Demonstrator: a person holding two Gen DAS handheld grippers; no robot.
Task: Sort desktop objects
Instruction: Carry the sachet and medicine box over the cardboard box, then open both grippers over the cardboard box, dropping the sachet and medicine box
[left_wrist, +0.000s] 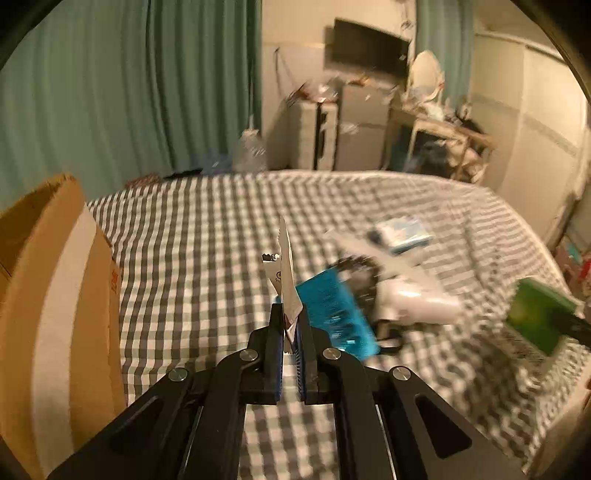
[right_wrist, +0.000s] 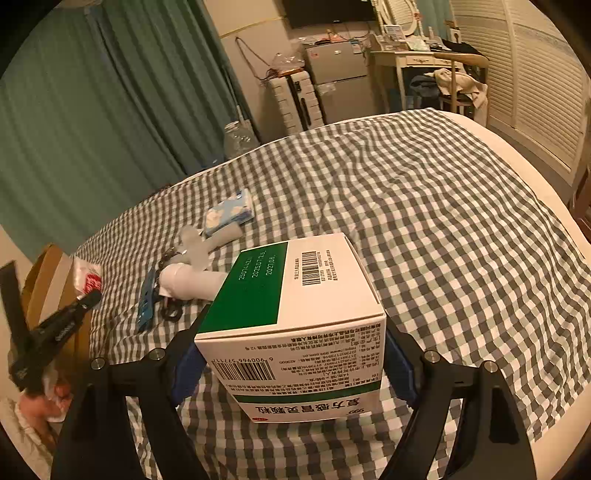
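Sorting is mid-carry over the checked bed (right_wrist: 424, 192): the cardboard box (left_wrist: 62, 295) waits at the left. The right gripper (right_wrist: 291, 354) has its fingers clamped on the medicine box (right_wrist: 295, 321); the left gripper (left_wrist: 290, 325) pinches a small sachet (left_wrist: 286, 269), probably bound for the box.

I am working in a lived-in bedroom of a home. A bed (right_wrist: 424, 206) under a grey-and-white checked cover fills most of both views. Full-length green curtains (right_wrist: 92, 103) hang along the far wall, beside a dark wall-mounted television (left_wrist: 369, 46). Below it stand a small two-door fridge (right_wrist: 338, 79) and a pale suitcase (right_wrist: 295, 101). A cream dressing table (right_wrist: 406, 61) (oval mirror above, cluttered top) and louvred wardrobe doors (right_wrist: 532, 85) complete the room.
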